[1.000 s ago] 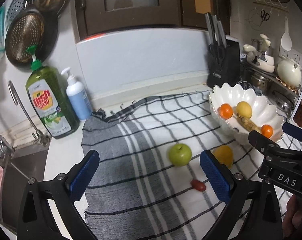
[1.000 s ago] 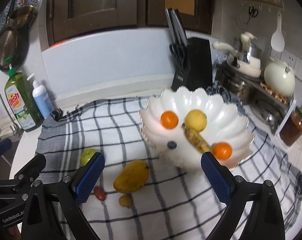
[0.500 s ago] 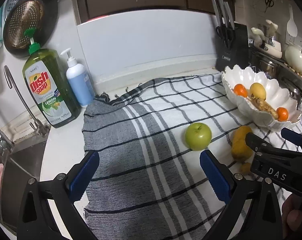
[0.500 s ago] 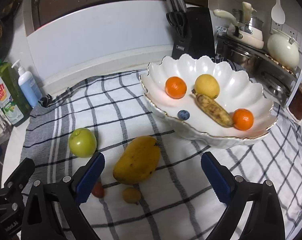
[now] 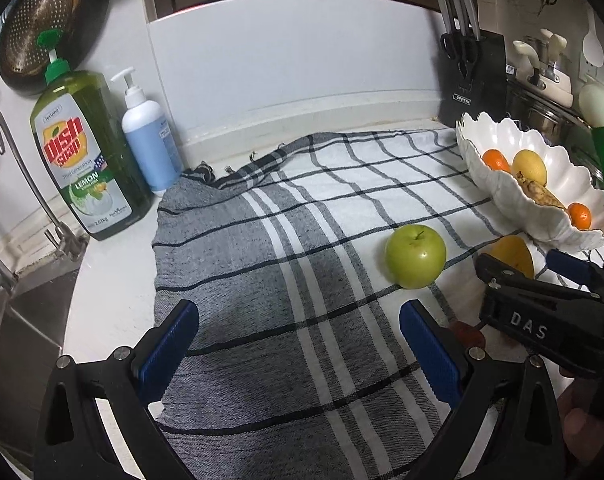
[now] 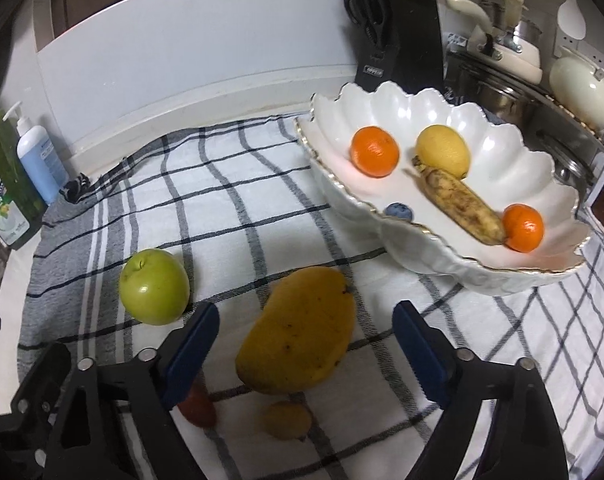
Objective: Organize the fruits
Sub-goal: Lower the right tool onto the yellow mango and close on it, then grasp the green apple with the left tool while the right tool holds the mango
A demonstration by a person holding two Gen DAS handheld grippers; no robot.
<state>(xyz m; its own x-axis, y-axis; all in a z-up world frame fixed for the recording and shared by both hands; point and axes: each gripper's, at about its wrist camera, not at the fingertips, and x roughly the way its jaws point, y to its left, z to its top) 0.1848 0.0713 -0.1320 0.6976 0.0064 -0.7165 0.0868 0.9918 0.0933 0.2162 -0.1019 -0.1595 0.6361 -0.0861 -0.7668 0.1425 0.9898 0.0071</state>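
Observation:
A yellow mango (image 6: 297, 328) lies on the checked cloth (image 6: 237, 200), between the open jaws of my right gripper (image 6: 302, 344), not touched. A green apple (image 6: 154, 286) sits to its left; it also shows in the left wrist view (image 5: 416, 256). A small red fruit (image 6: 197, 404) and a small yellow-brown fruit (image 6: 287, 420) lie below the mango. A white scalloped bowl (image 6: 442, 264) holds two oranges, a lemon, a spotted banana and a blueberry. My left gripper (image 5: 297, 348) is open and empty over the grey cloth, left of the apple.
A green dish soap bottle (image 5: 83, 152) and a blue pump bottle (image 5: 149, 144) stand at the back left by the sink tap (image 5: 33, 200). A black knife block (image 6: 398, 36) stands behind the bowl. Pots and a kettle (image 6: 582, 88) crowd the right.
Both grippers have moved lower and closer to the cloth. The mango now lies between the right jaws; the apple appears larger and nearer in the left view.

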